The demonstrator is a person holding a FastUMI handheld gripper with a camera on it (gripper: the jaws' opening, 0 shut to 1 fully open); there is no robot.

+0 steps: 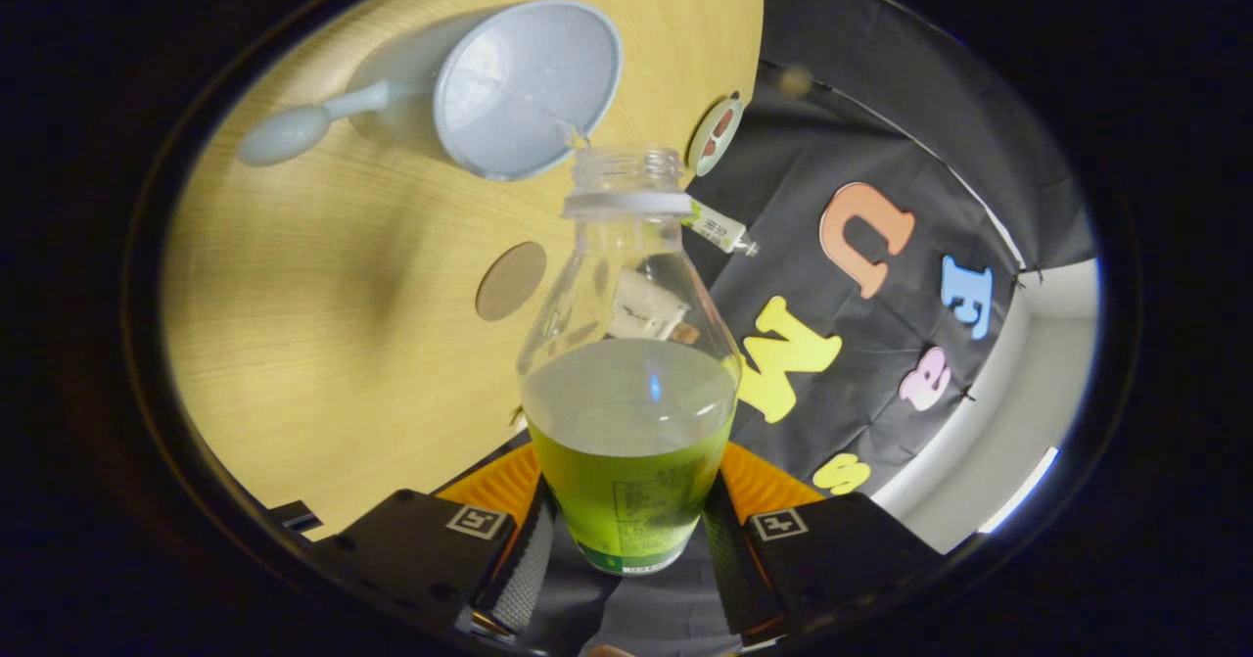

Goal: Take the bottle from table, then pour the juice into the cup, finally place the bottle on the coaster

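The gripper [626, 539] is clamped on the lower body of the bottle [626, 363], one finger pressed against each side. The bottle's long axis runs straight ahead, away from the fingers, with its open, capless neck pointing toward the cup [529, 89]. The whole scene appears rolled, so the bottle is tipped over toward the wooden surface [323, 344], with green juice [626, 471] pooled in the half nearest the fingers and the shoulder and neck clear. The mouth sits right at the cup's rim, and a thin trickle seems to pass from it into the cup, though it is too faint to be sure. The pale blue cup, with its long handle reaching away from the bottle, stands on the surface beyond the bottle. A round brown coaster [511, 280] lies on the surface beside the bottle's shoulder, apart from the cup.
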